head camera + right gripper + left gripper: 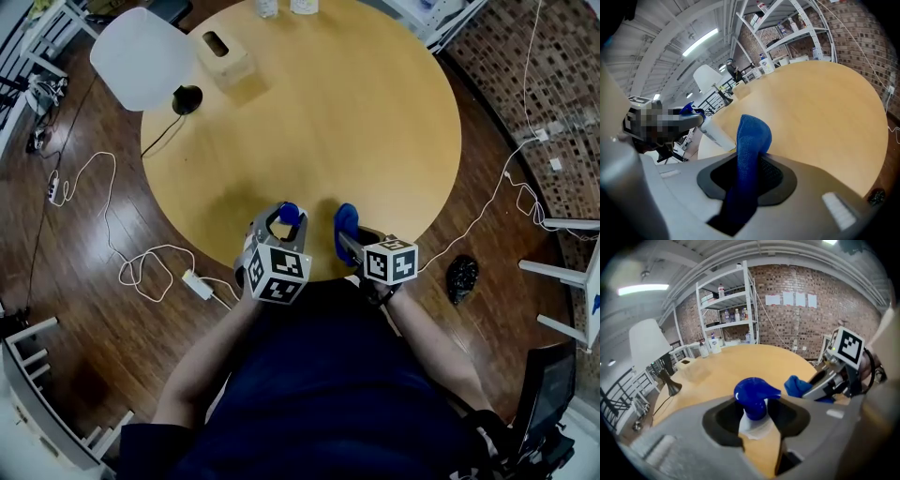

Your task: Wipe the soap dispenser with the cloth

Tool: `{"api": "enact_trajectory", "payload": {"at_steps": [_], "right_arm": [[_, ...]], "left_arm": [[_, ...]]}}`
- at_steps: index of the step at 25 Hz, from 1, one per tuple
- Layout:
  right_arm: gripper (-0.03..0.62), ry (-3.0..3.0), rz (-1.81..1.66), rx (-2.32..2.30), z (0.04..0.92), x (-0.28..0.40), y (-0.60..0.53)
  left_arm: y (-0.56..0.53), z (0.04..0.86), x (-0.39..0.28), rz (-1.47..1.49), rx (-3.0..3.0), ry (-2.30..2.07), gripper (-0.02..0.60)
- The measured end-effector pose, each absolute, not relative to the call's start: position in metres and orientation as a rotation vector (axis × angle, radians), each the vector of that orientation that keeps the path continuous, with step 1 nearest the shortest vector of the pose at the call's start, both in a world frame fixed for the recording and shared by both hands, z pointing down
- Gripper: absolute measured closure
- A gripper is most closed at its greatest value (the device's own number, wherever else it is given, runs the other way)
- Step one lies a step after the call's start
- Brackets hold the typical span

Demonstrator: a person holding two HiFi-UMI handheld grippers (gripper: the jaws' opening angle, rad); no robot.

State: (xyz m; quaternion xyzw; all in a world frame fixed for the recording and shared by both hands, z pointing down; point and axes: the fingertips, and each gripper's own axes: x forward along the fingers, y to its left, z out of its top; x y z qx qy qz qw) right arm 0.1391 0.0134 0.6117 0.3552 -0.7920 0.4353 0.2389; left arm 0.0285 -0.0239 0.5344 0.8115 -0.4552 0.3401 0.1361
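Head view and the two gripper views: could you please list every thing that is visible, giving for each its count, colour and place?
table: one, light wood, round, centre of the head view
soap dispenser: one, white body with blue pump, at the near table edge, between the left gripper's jaws
cloth: one, blue, between the right gripper's jaws
tissue box: one, light wood, far left part of the table
lamp: one, white shade and black base, table's left edge
bottles: two, pale, far table edge, cut off
power strip: one, white, floor left of the table
shelf rack: one, white, beyond the table
left gripper: one, grey, shut on the dispenser's neck
right gripper: one, grey, shut on the cloth
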Motion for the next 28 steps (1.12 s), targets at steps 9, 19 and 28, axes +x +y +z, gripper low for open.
{"api": "enact_trajectory", "payload": {"at_steps": [9,19,28], "right_arm": [[0.491,-2.236,1.176,0.952,0.593,0.125,0.001],[0.491,-2.467,0.914,0.622,0.537,-0.002,-0.001],[0.491,-2.282,0.895,0.693,0.605,0.007,0.000]], "left_arm": [[-0.032,0.519,-0.013,0.423,2.131,-1.402,0.442],[-0.006,0.529,-0.071,0.109,1.931,-1.341,0.440],[-0.004,0.544,-0.101,-0.013,1.852,-1.309,0.442]]}}
